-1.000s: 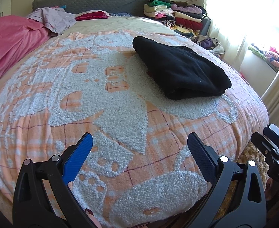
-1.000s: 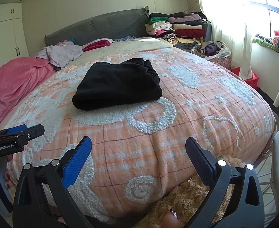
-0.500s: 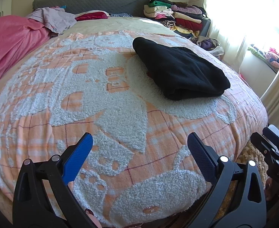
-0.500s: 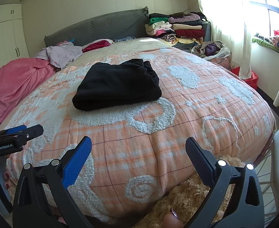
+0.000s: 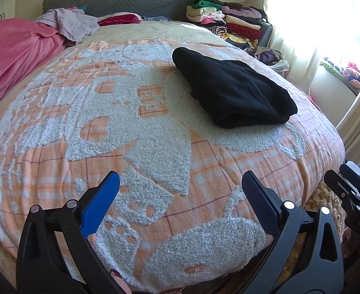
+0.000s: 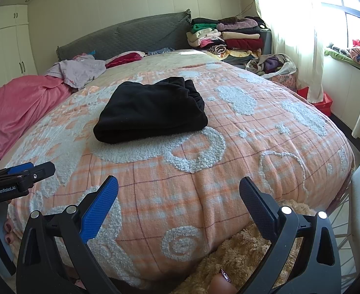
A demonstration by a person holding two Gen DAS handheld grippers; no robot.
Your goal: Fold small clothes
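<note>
A folded black garment point(image 5: 231, 90) lies on the orange and white blanket point(image 5: 131, 127) of the bed, right of centre; it also shows in the right wrist view point(image 6: 150, 110). My left gripper point(image 5: 180, 191) is open and empty, held near the bed's front edge, well short of the garment. My right gripper point(image 6: 178, 191) is open and empty, also held back at the bed's front edge. The right gripper shows at the right edge of the left wrist view point(image 5: 351, 191), and the left gripper shows at the left of the right wrist view point(image 6: 20, 176).
A pink cover point(image 5: 13, 56) and a lilac cloth point(image 5: 69, 22) lie at the bed's far left. A stack of folded clothes point(image 6: 226, 36) stands beside the grey headboard point(image 6: 131, 34). A bag of clothes point(image 6: 273, 66) sits on the floor by the curtain. A tan fluffy rug point(image 6: 236, 257) lies below the bed's edge.
</note>
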